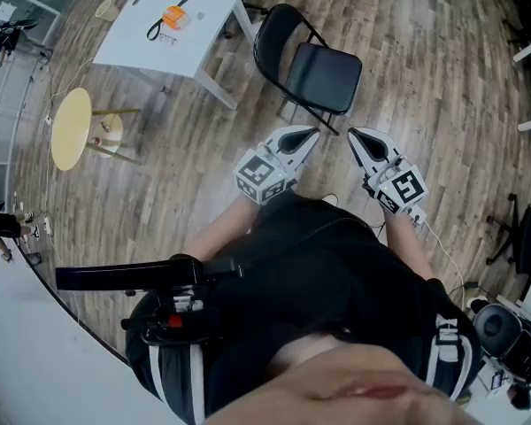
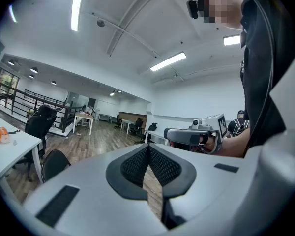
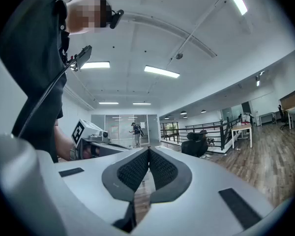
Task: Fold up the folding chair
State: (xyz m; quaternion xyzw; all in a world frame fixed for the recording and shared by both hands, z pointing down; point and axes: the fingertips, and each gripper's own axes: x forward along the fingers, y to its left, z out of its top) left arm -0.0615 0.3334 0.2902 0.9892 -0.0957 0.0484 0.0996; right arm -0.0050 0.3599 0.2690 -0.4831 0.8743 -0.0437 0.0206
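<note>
1. Well, my left gripper (image 1: pixel 311 135) is held low in front of the person's body, almost level. Its tips are turned inward and its jaws are pressed together on nothing.
2. The folding chair (image 1: pixel 319 73) stands unfolded on the wooden floor (image 1: pixel 425 87), just beyond both grippers' tips and beside the white table (image 1: pixel 203 38). Neither gripper touches it.
3. My right gripper (image 1: pixel 354 135) mirrors the other one: level, tips angled inward, jaws clenched and empty.
4. The hands are hidden under the marker cubes (image 1: pixel 258 175), and the torso covers most of the forearms.
5. In both gripper views the grey gripper shell blocks the lower field. The left gripper view shows only a dark rounded backrest, and I cannot tell whether it is this chair.
</note>
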